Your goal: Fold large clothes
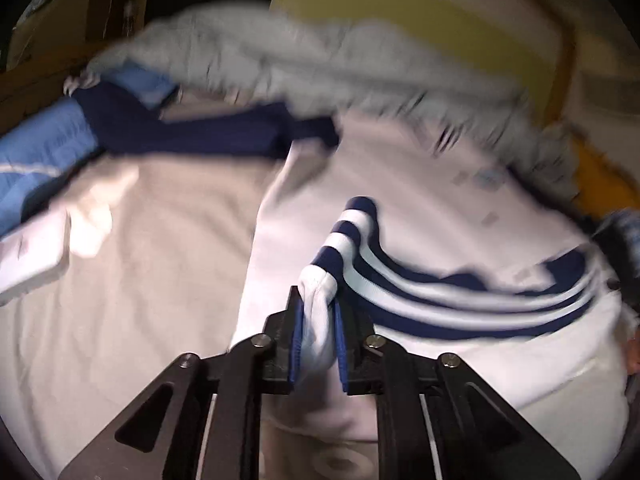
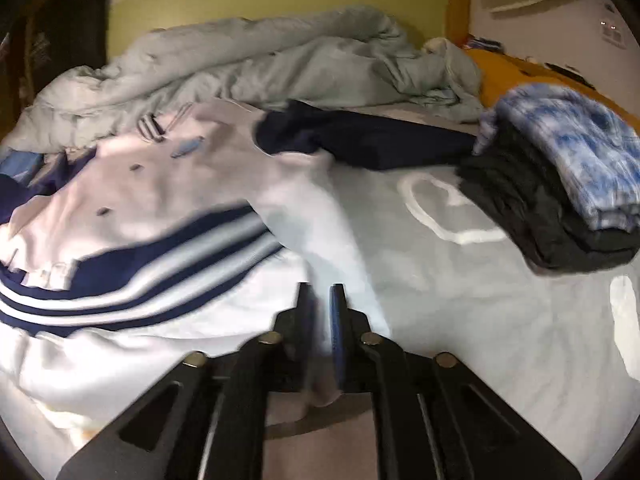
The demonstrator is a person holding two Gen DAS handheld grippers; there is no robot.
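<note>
A large white garment [image 1: 420, 184] with navy and white stripes [image 1: 460, 292] and navy sleeves lies spread on the bed. My left gripper [image 1: 316, 304] is shut on a bunched white edge of it, the fabric pinched between the blue pads. In the right wrist view the same white garment [image 2: 160, 184] lies to the left, its striped band [image 2: 152, 264] running across. My right gripper [image 2: 320, 300] is shut on a thin white fold of that garment, which passes between its pads. Both views are blurred.
A crumpled grey duvet [image 2: 260, 60] lies along the far side of the bed. A stack of folded clothes [image 2: 560, 192], blue-white on dark grey, sits at the right on the light bedsheet [image 2: 480, 300]. Light blue cloth [image 1: 40, 152] lies at the left. A yellow-green wall stands behind.
</note>
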